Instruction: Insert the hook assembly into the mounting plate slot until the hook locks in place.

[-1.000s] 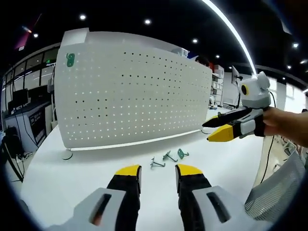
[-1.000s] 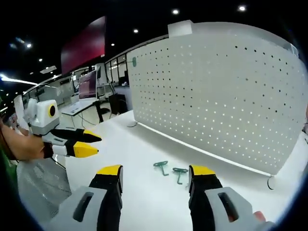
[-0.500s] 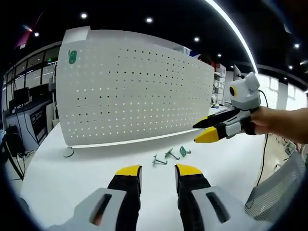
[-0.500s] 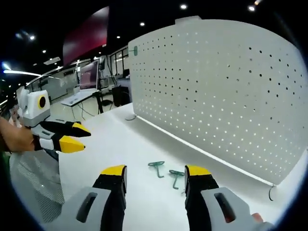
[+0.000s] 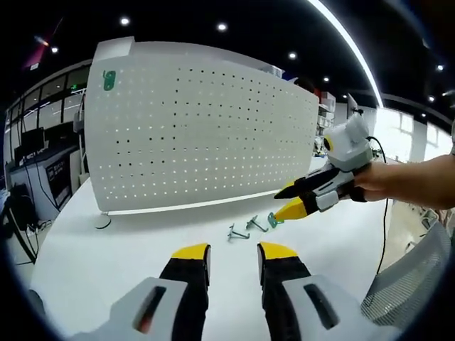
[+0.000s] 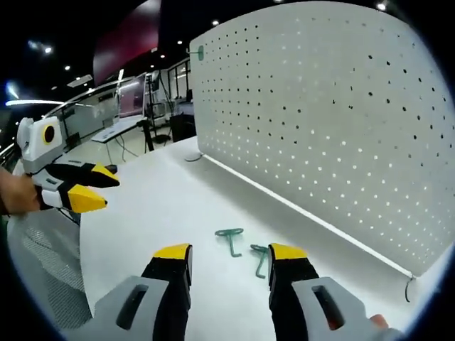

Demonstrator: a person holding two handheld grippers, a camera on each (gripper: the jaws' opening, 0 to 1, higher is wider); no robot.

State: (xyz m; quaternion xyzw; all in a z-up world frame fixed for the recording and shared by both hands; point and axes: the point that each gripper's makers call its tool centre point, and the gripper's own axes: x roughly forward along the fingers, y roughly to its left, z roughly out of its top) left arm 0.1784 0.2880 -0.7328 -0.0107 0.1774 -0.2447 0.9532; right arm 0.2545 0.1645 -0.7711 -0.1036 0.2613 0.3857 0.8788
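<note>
Both grippers hover over a white bench (image 5: pixel 106 256) in front of an upright white pegboard (image 5: pixel 199 135).

In the left gripper view, the left gripper (image 5: pixel 233 253) points toward the pegboard with its yellow-tipped jaws apart and nothing between them. Ahead of the jaws, on the bench, lie three small green hooks: the nearest hook (image 5: pixel 236 232) is just beyond the tips, the middle hook (image 5: pixel 254 225) is a little further and to the right, and the far hook (image 5: pixel 273 219) lies right of that. The right gripper (image 5: pixel 295 201), held in a person's hand (image 5: pixel 387 181), comes in from the right; its jaws are slightly apart and empty, and the lower yellow tip is just beside the far hook. Whether it touches cannot be told.

In the right gripper view, the right gripper's jaws are apart and empty. One hook (image 6: pixel 230 237) lies ahead of them, between the tips, and another (image 6: pixel 260 257) is just beside the right jaw's tip. The left gripper (image 6: pixel 89 188) shows well off to the left, over the bench edge.

A green tag (image 5: pixel 109 79) sits on the pegboard's upper corner, far above the jaws.
</note>
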